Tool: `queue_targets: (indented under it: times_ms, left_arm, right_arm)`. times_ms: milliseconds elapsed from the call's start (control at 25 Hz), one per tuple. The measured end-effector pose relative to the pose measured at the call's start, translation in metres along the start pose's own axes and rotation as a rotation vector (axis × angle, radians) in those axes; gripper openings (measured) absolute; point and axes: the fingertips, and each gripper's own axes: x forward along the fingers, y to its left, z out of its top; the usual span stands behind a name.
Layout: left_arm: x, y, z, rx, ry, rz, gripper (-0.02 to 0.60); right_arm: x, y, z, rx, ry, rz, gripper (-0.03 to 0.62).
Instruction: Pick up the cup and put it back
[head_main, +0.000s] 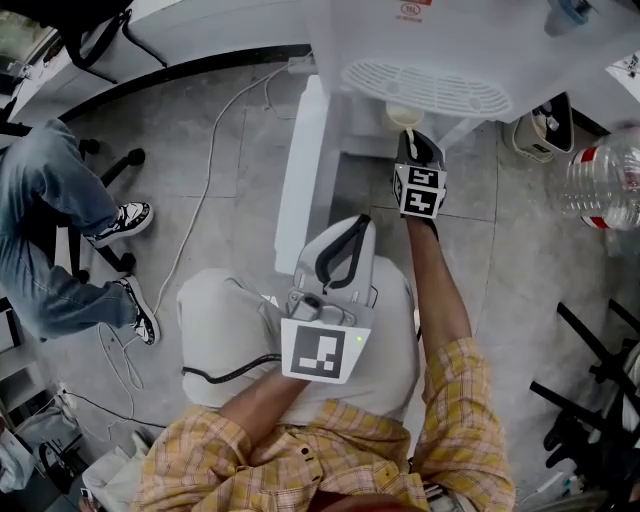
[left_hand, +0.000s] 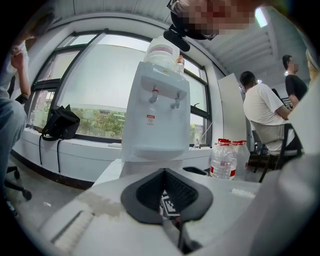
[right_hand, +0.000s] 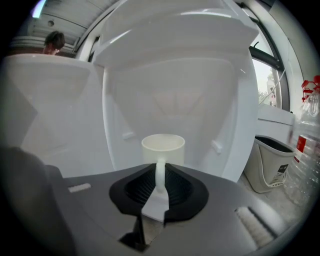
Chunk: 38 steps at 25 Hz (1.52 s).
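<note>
A cream cup (head_main: 402, 116) sits in the recess of the white water dispenser (head_main: 430, 60), just under its grille. My right gripper (head_main: 410, 135) reaches forward to it. In the right gripper view the cup (right_hand: 163, 145) stands upright straight ahead, and its handle runs down between the dark pads of the right gripper (right_hand: 160, 172), which is shut on it. My left gripper (head_main: 358, 228) rests over my lap with its jaws together and nothing in them. Seen from the left gripper (left_hand: 170, 200), the dispenser (left_hand: 157, 115) stands a little way ahead.
A small waste bin (head_main: 540, 125) and a large water bottle (head_main: 605, 180) stand to the right of the dispenser. A seated person's legs (head_main: 50, 220) and an office chair are at the left. A white cable (head_main: 200, 210) trails across the floor. Other people sit at the far right (left_hand: 262, 110).
</note>
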Motion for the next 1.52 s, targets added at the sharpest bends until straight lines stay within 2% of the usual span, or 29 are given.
queue_targets:
  times_ms: [440, 760, 920, 1200, 1520]
  left_arm:
    - [-0.015, 0.006, 0.013, -0.016, -0.006, 0.023, 0.003]
    - [-0.017, 0.006, 0.037, -0.028, -0.044, 0.024, 0.003]
    - [-0.023, 0.005, 0.043, 0.044, -0.055, 0.003, 0.003]
    - [-0.022, 0.007, 0.055, 0.035, -0.061, 0.001, 0.003]
    - [-0.023, 0.002, 0.062, 0.044, -0.07, -0.025, 0.003]
  right_arm:
    - [-0.072, 0.022, 0.029, 0.024, -0.037, 0.074, 0.051]
    - [-0.136, 0.032, 0.073, 0.012, -0.11, 0.114, 0.051]
    - [-0.167, 0.032, 0.087, 0.029, -0.138, 0.118, 0.051]
    - [-0.211, 0.029, 0.121, 0.023, -0.188, 0.125, 0.049]
    - [-0.246, 0.027, 0.164, 0.039, -0.258, 0.095, 0.049]
